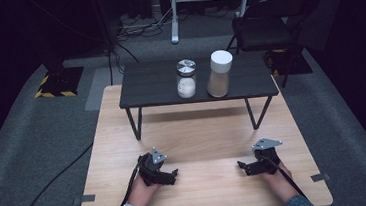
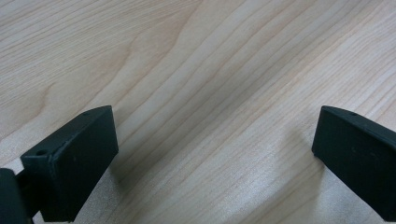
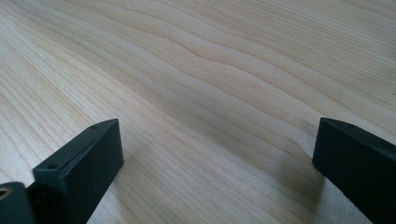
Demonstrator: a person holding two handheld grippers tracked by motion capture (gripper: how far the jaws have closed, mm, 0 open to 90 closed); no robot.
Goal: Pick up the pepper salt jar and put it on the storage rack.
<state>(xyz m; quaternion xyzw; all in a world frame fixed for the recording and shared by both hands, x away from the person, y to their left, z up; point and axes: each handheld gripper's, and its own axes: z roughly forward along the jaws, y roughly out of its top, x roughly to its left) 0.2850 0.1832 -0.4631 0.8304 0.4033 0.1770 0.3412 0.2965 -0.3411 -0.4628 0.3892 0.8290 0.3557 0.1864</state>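
My left gripper (image 1: 171,177) rests low over the light wooden table (image 1: 198,131) at the near left, held by a hand. Its jaws stand wide apart, with bare wood grain between them (image 2: 215,140). My right gripper (image 1: 244,168) sits at the near right, also open, with nothing between its jaws (image 3: 217,154). Both point toward the table's middle. On a small black raised shelf (image 1: 154,85) at the far side stand a glass jar with a metal lid (image 1: 186,78) and a taller jar with a white lid (image 1: 219,73), side by side.
The black shelf stands on thin metal legs (image 1: 135,122) over the table's far half. A dark folding chair (image 1: 269,22) stands behind on the right. Cables (image 1: 52,182) run across the grey carpet on the left. Open wood lies between the grippers and the shelf.
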